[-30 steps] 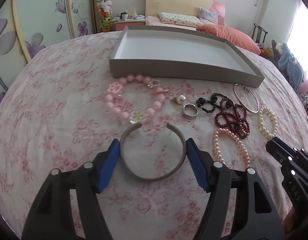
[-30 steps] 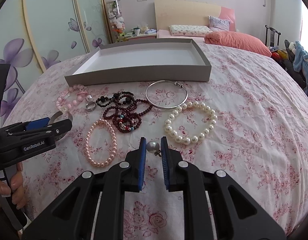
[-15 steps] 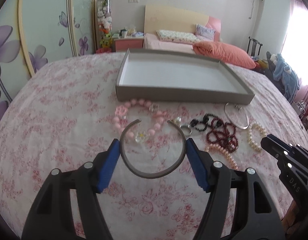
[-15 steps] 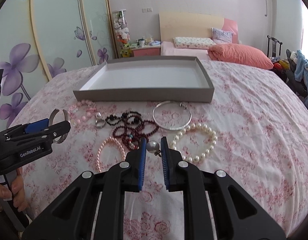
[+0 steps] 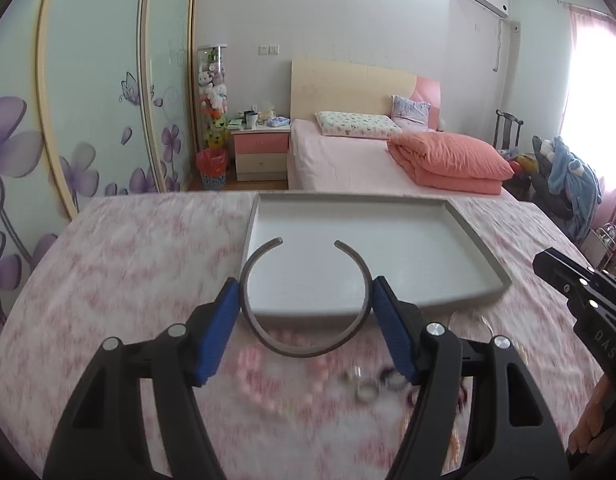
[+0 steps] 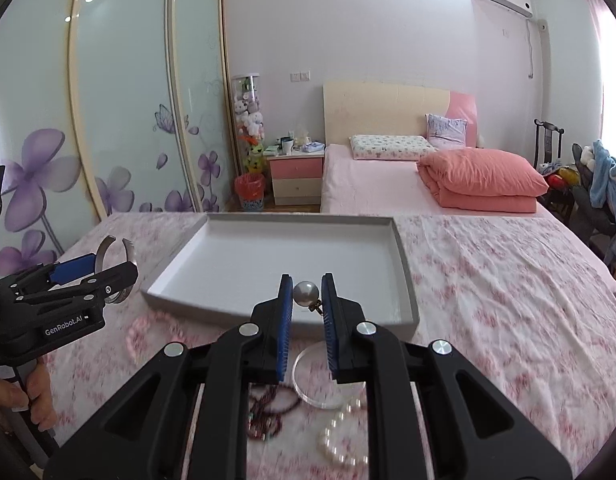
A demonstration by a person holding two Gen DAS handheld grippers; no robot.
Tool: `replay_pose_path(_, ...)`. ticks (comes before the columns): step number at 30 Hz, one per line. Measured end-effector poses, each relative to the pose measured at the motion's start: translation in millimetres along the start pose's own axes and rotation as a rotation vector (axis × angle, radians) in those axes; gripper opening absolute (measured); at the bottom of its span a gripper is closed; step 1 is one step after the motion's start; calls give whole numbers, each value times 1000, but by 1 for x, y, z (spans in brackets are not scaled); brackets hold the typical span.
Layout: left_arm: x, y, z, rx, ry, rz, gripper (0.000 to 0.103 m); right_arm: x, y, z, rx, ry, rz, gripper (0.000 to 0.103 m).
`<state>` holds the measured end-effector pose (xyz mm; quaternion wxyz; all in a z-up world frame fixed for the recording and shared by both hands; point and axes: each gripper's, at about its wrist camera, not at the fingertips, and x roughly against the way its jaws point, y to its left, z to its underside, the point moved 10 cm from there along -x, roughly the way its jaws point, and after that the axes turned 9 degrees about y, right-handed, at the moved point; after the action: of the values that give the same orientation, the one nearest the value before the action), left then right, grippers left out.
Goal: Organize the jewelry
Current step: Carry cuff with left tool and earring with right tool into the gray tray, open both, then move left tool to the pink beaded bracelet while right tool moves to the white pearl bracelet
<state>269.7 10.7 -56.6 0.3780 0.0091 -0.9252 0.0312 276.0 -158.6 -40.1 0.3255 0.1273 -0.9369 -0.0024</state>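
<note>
Left tongs [image 5: 305, 312] clamped on a grey open cuff bangle [image 5: 303, 344], blue pads [image 5: 221, 328] pressing its two sides, gap of the cuff pointing away, raised over the near wall of the grey tray [image 5: 484, 252]. Right tongs [image 6: 306, 304] pinched on a silver-grey pearl earring [image 6: 305, 293], small metal fitting hanging at its lower right, held above the tray's near edge. Tray lying on the pink floral cloth [image 6: 488, 280] of the counter, white inside. Blurred below, near the counter's front edge: a thin silver bangle [image 6: 303, 390], dark red bead strands [image 6: 267, 412], a white pearl bracelet [image 6: 340, 440], a ring [image 5: 366, 392], pink beads [image 5: 259, 384].
</note>
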Motion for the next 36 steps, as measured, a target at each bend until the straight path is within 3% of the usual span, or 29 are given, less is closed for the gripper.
replay_pose_path(8,-52,-2,-45,11,40,15,65,-56,-19,-32,-59,43,-10,16)
replay_pose_path(21,-141,-2,-52,23,200,43,65,-169,-35,-27,-126,303,-22,16)
replay_pose_path(27,-164,-4,-53,38,241,49,66,-185,-39,-25,-149,347,-19,17)
replay_pose_path(31,-168,0,-57,59,233,64,69,-177,-45,-25,-163,332,-10,39)
replay_pose_path(36,-158,9,-60,71,211,43,71,-165,-53,-26,-162,303,1,39)
